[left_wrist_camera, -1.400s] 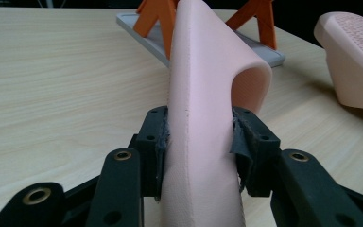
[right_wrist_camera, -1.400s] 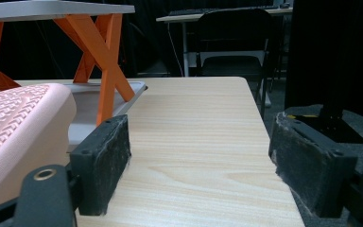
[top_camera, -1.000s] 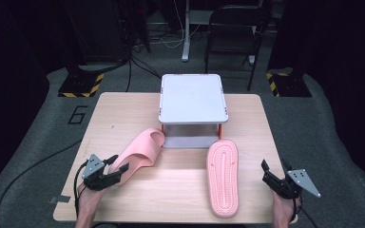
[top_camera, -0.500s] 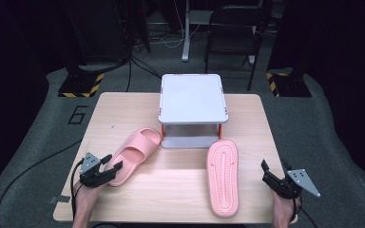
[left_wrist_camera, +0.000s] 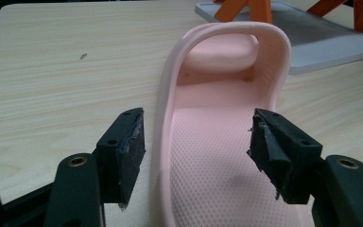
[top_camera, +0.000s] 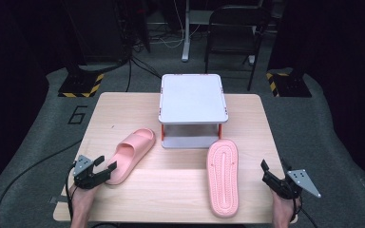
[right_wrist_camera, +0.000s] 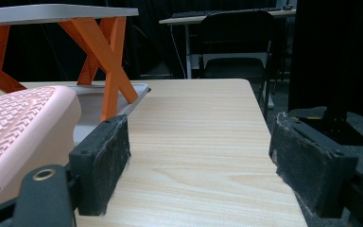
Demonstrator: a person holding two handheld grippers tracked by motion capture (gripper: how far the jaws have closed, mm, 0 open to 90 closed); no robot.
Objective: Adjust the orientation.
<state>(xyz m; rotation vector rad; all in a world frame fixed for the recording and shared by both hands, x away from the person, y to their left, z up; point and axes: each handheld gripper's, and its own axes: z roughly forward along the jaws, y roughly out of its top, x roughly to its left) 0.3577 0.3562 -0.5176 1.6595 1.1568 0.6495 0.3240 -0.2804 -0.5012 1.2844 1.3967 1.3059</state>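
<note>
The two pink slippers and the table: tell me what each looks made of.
Upright slipper: looks like soft moulded foam or rubber, matte, with a fine dimpled footbed and no seams. Overturned slipper: apparently the same pink material, its sole ribbed with moulded tread. Table: pale wood or wood-look laminate, smooth, with straight printed-looking grain; which one cannot be told.

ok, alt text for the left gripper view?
The left tool is open, its two black jaws standing either side of the heel end of an upright pink slipper on a wooden table. Beyond the slipper's strap stands a grey rack on orange legs.
</note>
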